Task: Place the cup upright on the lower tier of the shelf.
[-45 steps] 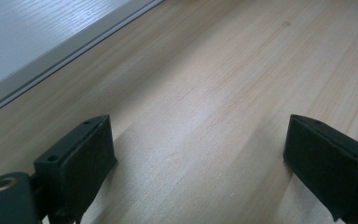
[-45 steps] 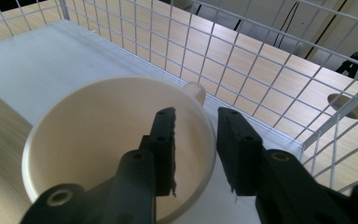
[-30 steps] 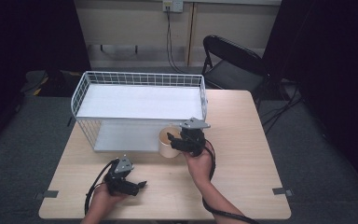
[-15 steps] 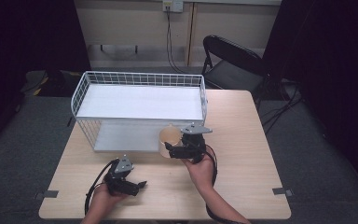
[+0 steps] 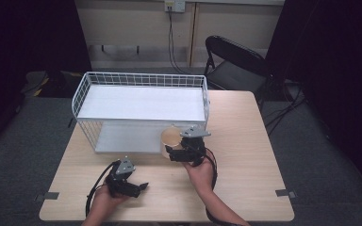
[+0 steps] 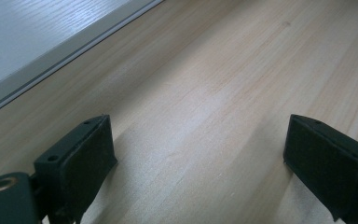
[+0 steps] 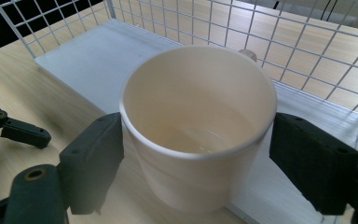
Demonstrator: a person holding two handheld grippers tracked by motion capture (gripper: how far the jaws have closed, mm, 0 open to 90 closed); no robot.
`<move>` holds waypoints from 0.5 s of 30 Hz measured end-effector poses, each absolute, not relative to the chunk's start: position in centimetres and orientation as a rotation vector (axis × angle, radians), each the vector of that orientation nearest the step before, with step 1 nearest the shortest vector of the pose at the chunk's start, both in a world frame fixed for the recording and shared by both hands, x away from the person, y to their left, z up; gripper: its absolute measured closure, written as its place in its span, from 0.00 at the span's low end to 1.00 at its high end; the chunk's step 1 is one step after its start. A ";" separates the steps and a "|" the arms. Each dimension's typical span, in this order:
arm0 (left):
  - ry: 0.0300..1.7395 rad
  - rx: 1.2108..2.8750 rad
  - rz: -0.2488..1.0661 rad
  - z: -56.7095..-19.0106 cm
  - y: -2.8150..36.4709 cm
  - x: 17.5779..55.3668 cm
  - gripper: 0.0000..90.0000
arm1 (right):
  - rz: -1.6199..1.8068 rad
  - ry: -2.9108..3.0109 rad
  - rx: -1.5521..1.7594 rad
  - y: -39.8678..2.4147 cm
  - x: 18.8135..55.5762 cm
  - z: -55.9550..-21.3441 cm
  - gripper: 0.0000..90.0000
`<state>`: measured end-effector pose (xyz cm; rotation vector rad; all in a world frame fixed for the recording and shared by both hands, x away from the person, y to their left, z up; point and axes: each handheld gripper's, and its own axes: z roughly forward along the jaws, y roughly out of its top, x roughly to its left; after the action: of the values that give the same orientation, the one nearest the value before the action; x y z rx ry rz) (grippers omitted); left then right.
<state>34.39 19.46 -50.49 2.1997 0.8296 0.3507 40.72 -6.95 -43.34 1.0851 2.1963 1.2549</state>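
A cream mug stands upright on the light wooden table, right at the front edge of a white wire basket rack. In the high view the mug sits just right of the table's centre, at the rack's lower shelf near its right end. The right claw has its two black jaws set around the mug, one at nine o'clock and one at three o'clock of the cup; both pads sit close against the wall, but whether they press on it I cannot tell. The mug's handle points toward twelve o'clock, against the wire grid.

The left claw rests low on the table toward seven o'clock, well apart from the mug, held in the person's left hand. In its own view the left claw is wide open over bare wood, the rack's white base at eleven o'clock.

A black folding chair stands beyond the table at one o'clock.
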 end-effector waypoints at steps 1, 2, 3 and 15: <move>0.829 2.200 0.351 -50.5 19.5 34.4 0.09 | 1.251 2.193 1.087 -6.9 40.7 -43.3 0.20; 0.829 2.200 0.351 -50.5 19.5 34.4 0.09 | 1.246 2.186 1.091 -7.0 40.6 -43.4 0.21; 0.829 2.200 0.351 -50.5 19.5 34.4 0.09 | 1.246 2.186 1.091 -7.0 40.6 -43.4 0.21; 0.829 2.200 0.351 -50.5 19.5 34.4 0.09 | 1.206 2.164 1.098 -7.1 40.8 -44.0 0.38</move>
<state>34.39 19.46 -50.49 2.1996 0.8293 0.3510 40.81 -7.11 -43.96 1.0976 2.1644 1.2059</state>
